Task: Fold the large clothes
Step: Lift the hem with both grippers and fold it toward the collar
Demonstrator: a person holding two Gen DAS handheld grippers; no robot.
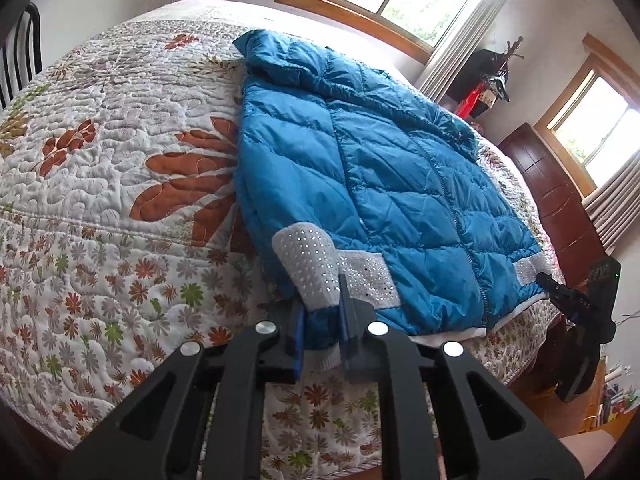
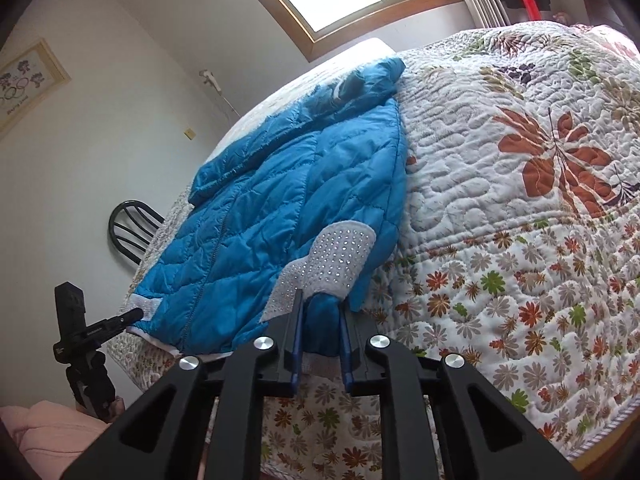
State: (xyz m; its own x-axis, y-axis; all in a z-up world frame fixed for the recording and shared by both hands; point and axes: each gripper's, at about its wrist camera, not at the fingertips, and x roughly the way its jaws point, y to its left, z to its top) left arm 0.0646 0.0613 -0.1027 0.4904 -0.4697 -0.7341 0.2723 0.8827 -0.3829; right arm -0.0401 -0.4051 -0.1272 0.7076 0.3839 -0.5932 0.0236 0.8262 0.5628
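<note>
Gripping a blue jacket (image 1: 384, 168) spread on the quilted bed (image 1: 100, 184), our left hand-held gripper (image 1: 320, 312) clamps its hem corner beside a studded white cuff (image 1: 304, 264). From the right wrist, our right hand-held gripper (image 2: 320, 320) pinches the opposite hem corner below the other cuff (image 2: 340, 260).

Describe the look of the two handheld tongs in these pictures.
Both the left tongs and right tongs are matte black plastic, with angular cut-out linkage arms and round silver bolt heads. Their flat fingers carry blue pads. No cables show.
</note>
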